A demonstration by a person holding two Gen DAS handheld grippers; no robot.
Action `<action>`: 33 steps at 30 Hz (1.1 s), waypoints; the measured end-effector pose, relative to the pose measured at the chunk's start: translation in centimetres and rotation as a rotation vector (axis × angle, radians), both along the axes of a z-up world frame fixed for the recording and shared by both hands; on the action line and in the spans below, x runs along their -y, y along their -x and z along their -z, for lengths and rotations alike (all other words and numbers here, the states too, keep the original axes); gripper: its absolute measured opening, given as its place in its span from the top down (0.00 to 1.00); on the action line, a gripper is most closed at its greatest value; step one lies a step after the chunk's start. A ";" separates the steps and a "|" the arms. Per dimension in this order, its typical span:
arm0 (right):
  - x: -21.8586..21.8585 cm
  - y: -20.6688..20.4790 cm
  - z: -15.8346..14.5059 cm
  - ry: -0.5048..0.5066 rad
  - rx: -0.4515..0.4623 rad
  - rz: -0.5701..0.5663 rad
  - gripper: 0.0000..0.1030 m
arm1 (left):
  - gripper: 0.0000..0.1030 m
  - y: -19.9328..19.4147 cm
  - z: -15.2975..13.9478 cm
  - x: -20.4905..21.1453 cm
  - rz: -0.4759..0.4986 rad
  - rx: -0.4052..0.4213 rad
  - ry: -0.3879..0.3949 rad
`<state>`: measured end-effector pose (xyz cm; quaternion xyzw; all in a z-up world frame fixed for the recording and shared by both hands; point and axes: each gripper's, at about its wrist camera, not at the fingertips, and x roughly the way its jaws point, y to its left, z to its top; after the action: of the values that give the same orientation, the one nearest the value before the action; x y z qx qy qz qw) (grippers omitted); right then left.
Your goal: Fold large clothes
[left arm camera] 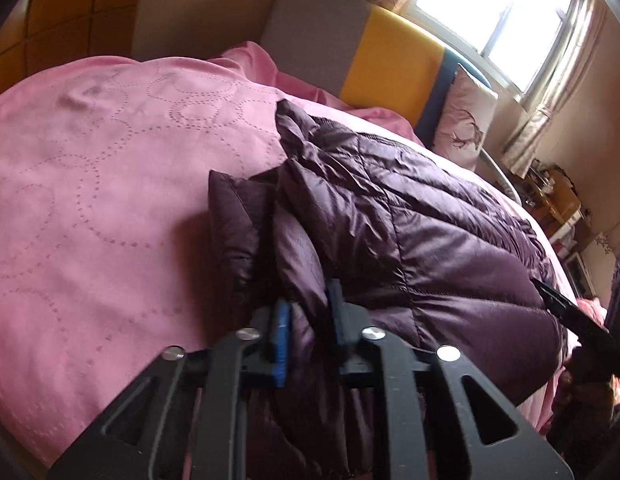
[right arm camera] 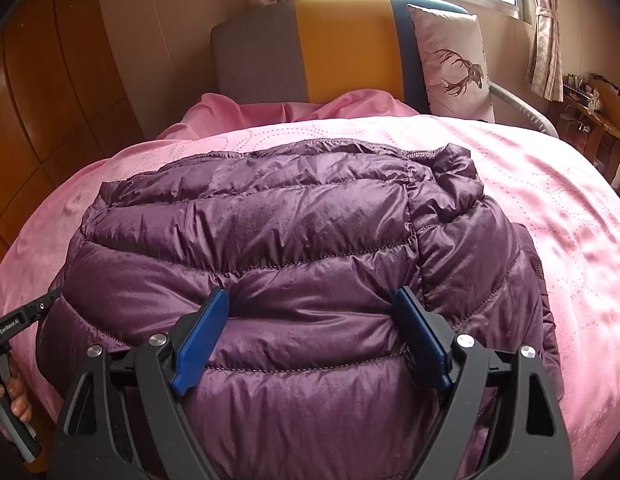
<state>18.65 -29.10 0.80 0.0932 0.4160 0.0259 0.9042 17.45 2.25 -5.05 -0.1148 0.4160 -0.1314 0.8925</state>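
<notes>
Jacket (right arm camera: 294, 240) edge clamped in left hand-held gripper (left arm camera: 308, 320); right hand-held gripper (right arm camera: 310, 320) apart; bedspread (left arm camera: 90, 200) around.

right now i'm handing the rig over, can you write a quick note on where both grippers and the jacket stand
Left gripper: shut on a fold at the near edge of the purple puffer jacket.
Right gripper: jaws wide, pads either side of a quilted bulge near the jacket's front edge, no firm grip visible.
Jacket lies bunched on the pink bedspread, one part already lying over the body.
Left: close the right, finish the fold, flatten.
</notes>
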 end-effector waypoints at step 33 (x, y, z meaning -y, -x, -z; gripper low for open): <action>10.1 8.6 -0.5 -0.052 -0.051 0.166 0.93 | 0.36 2.4 -2.0 10.4 0.219 0.088 -0.187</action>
<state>10.06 -39.22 1.33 0.1513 0.4292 -0.0408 0.8895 15.02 -8.12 -3.05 0.0205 0.3969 -0.1934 0.8970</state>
